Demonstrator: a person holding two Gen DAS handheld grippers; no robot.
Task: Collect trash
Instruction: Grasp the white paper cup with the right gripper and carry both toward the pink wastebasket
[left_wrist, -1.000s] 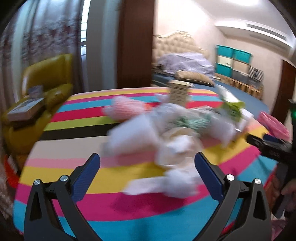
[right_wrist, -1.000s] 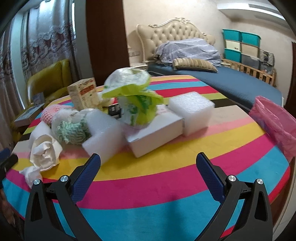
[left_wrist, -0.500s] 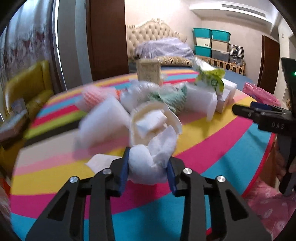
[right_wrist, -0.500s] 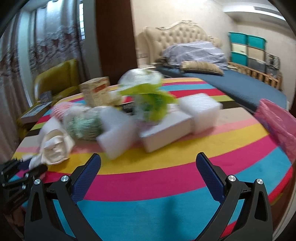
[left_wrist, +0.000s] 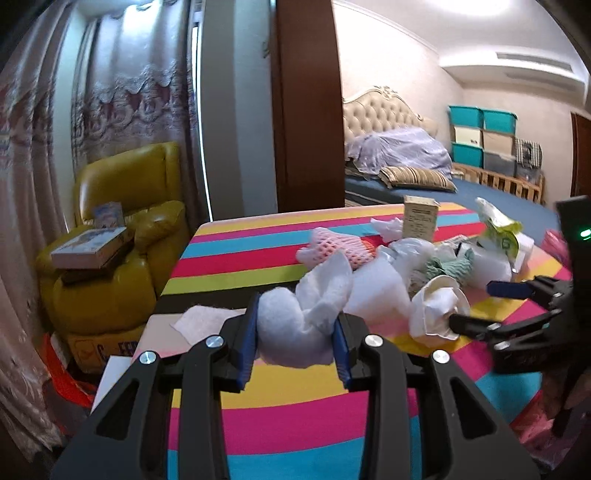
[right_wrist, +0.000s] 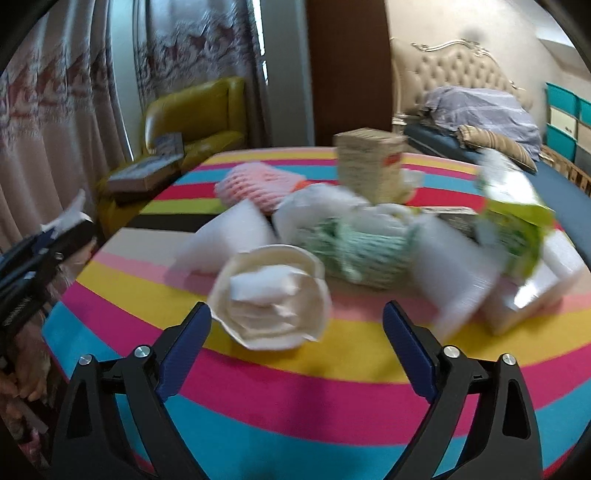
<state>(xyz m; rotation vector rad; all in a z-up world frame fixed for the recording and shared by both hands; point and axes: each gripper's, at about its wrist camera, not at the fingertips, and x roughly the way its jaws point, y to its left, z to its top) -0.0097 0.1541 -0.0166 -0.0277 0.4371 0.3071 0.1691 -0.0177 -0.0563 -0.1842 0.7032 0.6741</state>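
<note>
My left gripper is shut on a white crumpled tissue wad and holds it above the striped table. My right gripper is open, its jaws either side of a crumpled cream paper cup with tissue inside; the cup also shows in the left wrist view. Behind lie a pile of trash: pink foam net, white foam pieces, green-white net wad, cardboard carton, green-white plastic bag. The right gripper shows in the left wrist view.
A yellow armchair with boxes stands left of the table. A white sheet lies at the table's left edge. A bed and stacked storage bins are behind. Pink bag at far right.
My left gripper has lifted the tissue wad off the table and swung left. My right gripper has moved left to the crumpled paper cup, still open.
</note>
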